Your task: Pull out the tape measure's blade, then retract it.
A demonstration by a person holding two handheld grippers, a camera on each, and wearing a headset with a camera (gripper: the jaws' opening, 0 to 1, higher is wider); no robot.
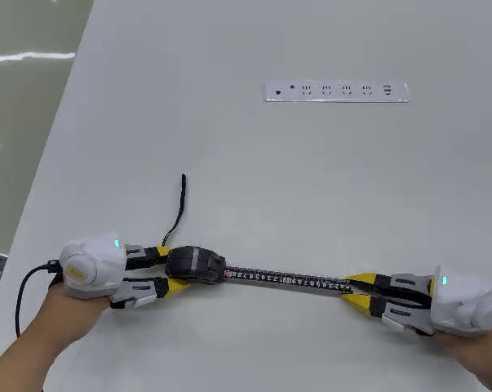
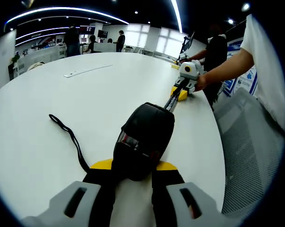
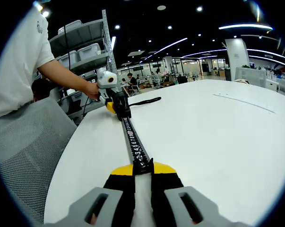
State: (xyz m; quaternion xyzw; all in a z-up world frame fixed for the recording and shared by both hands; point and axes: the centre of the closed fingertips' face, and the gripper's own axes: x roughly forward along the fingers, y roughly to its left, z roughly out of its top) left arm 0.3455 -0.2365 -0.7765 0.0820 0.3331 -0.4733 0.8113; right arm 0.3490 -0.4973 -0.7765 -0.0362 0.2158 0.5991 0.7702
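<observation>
A black tape measure case [image 1: 195,264] lies on the white table [image 1: 254,163] near its front edge. My left gripper [image 1: 166,269] is shut on the case [image 2: 143,139]. The dark blade [image 1: 286,280] with white numerals is drawn out to the right along the table. My right gripper [image 1: 353,291] is shut on the blade's end [image 3: 141,165]. In the right gripper view the blade [image 3: 133,142] runs away to the case [image 3: 121,112] and the left gripper [image 3: 109,90]. In the left gripper view the right gripper [image 2: 185,80] shows at the far end. The case's black wrist strap [image 1: 179,208] trails across the table.
A white power strip [image 1: 336,91] lies flat at the back of the table. A black cable [image 1: 29,290] hangs from the left gripper by the table's left edge. Mesh chairs [image 3: 24,156] stand beside the table.
</observation>
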